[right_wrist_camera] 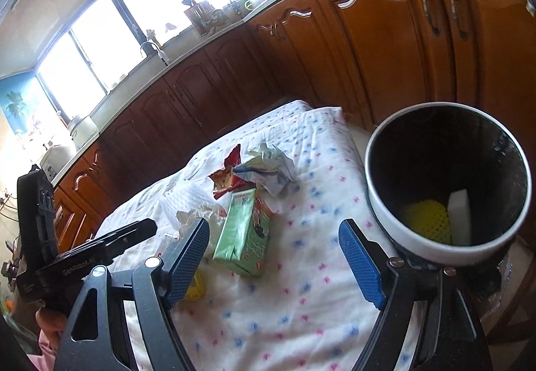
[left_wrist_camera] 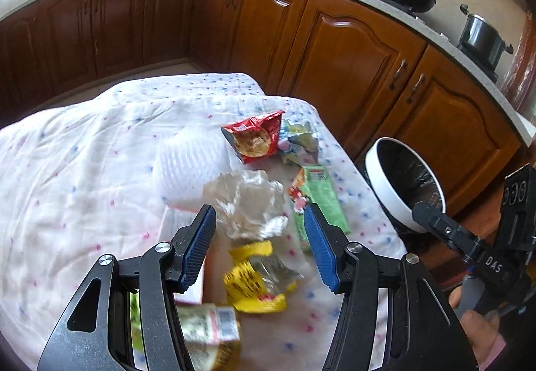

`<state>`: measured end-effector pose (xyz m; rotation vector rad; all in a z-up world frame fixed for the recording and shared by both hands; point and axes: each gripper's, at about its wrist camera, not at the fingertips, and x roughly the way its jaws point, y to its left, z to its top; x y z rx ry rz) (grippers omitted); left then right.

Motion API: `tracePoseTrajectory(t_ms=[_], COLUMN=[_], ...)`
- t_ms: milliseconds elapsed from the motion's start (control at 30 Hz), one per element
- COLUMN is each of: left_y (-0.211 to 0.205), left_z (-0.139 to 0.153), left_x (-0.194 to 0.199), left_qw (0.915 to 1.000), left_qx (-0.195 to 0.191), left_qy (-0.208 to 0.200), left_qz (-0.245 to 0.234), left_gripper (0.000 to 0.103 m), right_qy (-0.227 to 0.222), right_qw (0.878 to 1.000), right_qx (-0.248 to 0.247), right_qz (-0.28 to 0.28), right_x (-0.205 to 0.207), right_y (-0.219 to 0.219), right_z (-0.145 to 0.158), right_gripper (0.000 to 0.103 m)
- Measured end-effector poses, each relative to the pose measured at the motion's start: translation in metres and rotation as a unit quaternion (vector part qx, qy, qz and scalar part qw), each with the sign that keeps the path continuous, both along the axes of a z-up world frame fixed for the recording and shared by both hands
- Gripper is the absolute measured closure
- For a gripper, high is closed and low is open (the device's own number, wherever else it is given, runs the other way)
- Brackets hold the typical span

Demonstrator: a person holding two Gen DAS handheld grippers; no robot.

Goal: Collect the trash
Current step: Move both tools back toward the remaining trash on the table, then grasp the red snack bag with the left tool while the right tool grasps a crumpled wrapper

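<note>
- The step in hand seems to be the choice of the next piece of trash: both tools hang over the table with nothing between their jaws.
- The left gripper point(left_wrist_camera: 259, 230) stands about half open and empty, above a crumpled clear plastic wrapper point(left_wrist_camera: 246, 200) and a yellow wrapper point(left_wrist_camera: 258, 274).
- The right gripper point(right_wrist_camera: 274, 257) is wide open and empty; the green carton point(right_wrist_camera: 243, 237) lies on the cloth just in front of its left finger.
- More trash lies farther back: a red snack bag point(left_wrist_camera: 253, 136), a crumpled pale wrapper point(right_wrist_camera: 268, 170) touching it, and a white foam net point(left_wrist_camera: 191, 166).
- The trash bin point(right_wrist_camera: 378, 213) stands just beside the table's right edge, with a yellow net and a white piece already at the bottom.
- I judge that the next move calls for lowering one gripper over a single piece, closing on it, then carrying it to the bin.
- The pieces lie close together, some overlapping, so a grip may catch two at once or pinch the loose tablecloth point(left_wrist_camera: 83, 170).
- A box with a barcode point(left_wrist_camera: 214, 327) lies blurred under the left gripper.
</note>
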<state>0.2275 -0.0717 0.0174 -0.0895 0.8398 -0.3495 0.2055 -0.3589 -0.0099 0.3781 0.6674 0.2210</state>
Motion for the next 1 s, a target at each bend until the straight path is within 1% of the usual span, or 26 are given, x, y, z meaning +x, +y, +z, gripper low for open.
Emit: tracePoseTrajectory(t_ms=[167,333,367,467,500,600,633,667,700,733,767,833,867,900,967,1000], left_y=[-0.004,-0.010,-0.012,-0.022,-0.025,-0.035,-0.037,-0.040,-0.042,-0.045,-0.048,-0.052,-0.054,-0.056,-0.060,-0.062], left_z=[0.000,-0.003,-0.005,-0.009,-0.009,-0.017,-0.020,-0.024,-0.027,-0.031,-0.034,-0.040,-0.043,-0.046,-0.051,-0.054], left_x=[0.028,0.059,0.064,0.082,0.088,0.107,0.115,0.120,0.125,0.130,0.133,0.138,0.140,0.142,0.145,0.145], left_qw=[0.9997,0.9993,0.9990,0.9985,0.9982,0.9969,0.9963,0.9959,0.9954,0.9950,0.9946,0.9937,0.9932,0.9928,0.9921,0.9918], left_qx=[0.024,0.039,0.044,0.054,0.058,0.073,0.079,0.081,0.083,0.085,0.087,0.093,0.096,0.096,0.099,0.099], left_qy=[-0.001,0.001,0.002,0.006,0.008,0.018,0.026,0.033,0.040,0.045,0.048,0.052,0.054,0.057,0.059,0.060], left_qz=[0.001,0.002,0.002,-0.011,-0.014,-0.020,-0.021,-0.021,-0.024,-0.027,-0.030,-0.034,-0.039,-0.043,-0.051,-0.054], left_gripper=[0.048,0.048,0.048,0.048,0.048,0.057,0.062,0.070,0.074,0.077,0.077,0.077,0.077,0.077,0.083,0.085], right_qy=[0.005,0.013,0.016,0.028,0.031,0.042,0.048,0.057,0.066,0.071,0.076,0.084,0.086,0.090,0.095,0.095], right_qw=[1.000,1.000,1.000,0.999,0.999,0.999,0.998,0.998,0.997,0.997,0.996,0.995,0.995,0.994,0.994,0.994], right_qx=[0.006,0.014,0.014,0.018,0.019,0.020,0.022,0.026,0.031,0.035,0.038,0.042,0.044,0.047,0.044,0.044], right_qz=[0.000,0.006,0.006,0.011,0.014,0.020,0.021,0.022,0.024,0.026,0.027,0.031,0.033,0.036,0.035,0.037], right_x=[0.026,0.061,0.067,0.089,0.095,0.114,0.119,0.126,0.131,0.134,0.137,0.142,0.144,0.147,0.149,0.149], right_y=[0.000,0.001,0.001,0.003,0.004,0.008,0.008,0.008,0.008,0.008,0.008,0.008,0.008,0.008,0.009,0.009], right_z=[-0.001,-0.007,-0.008,-0.013,-0.014,-0.020,-0.023,-0.027,-0.032,-0.035,-0.038,-0.044,-0.046,-0.049,-0.052,-0.054], right_gripper=[0.022,0.023,0.024,0.035,0.036,0.038,0.039,0.042,0.044,0.045,0.047,0.052,0.059,0.070,0.083,0.085])
